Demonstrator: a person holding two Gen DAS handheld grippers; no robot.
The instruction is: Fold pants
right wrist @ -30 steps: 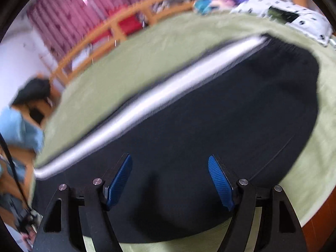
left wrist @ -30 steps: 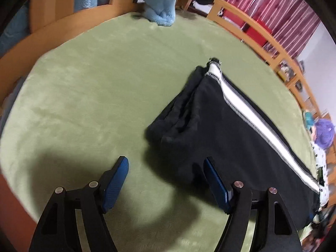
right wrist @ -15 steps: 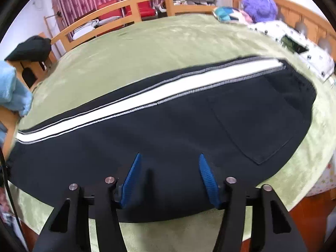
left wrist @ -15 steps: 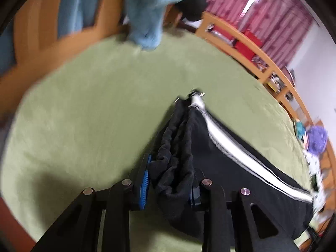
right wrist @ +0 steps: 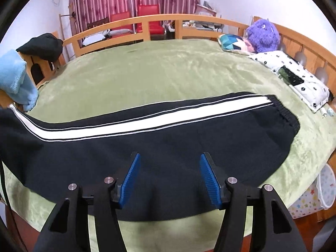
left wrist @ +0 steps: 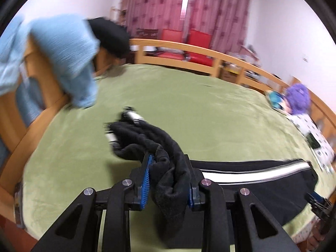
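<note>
While the left gripper (left wrist: 168, 180) holds a thick bunch of the black pants' (right wrist: 168, 147) cuff end clamped between its blue pads (left wrist: 146, 180), that end is lifted off the green blanket (left wrist: 189, 109), and the loose cuffs (left wrist: 130, 130) trail up and left of the grip in the left wrist view. The rest of the pants lies flat across the lower half of the right wrist view, white stripe (right wrist: 147, 121) running from the left edge toward the waistband (right wrist: 289, 117) at the right. The right gripper (right wrist: 170, 178) hovers low over the middle of the cloth with its fingers apart and nothing between them; whether the tips touch the fabric cannot be told.

The step in hand looks like bringing the leg end over toward the waistband. Several things could spoil that fold. The grip takes a crumpled wad rather than a flat edge, so the two legs may land twisted or offset and the stripe will not line up. The dangling cuffs could flop under the fold as it comes down. If the right gripper does not pin the middle, the soft cloth may drag across the blanket and bunch up. The near edge of the pants lies close to the bed's edge at the bottom of the frame, so a hard pull could slide them off.
</note>
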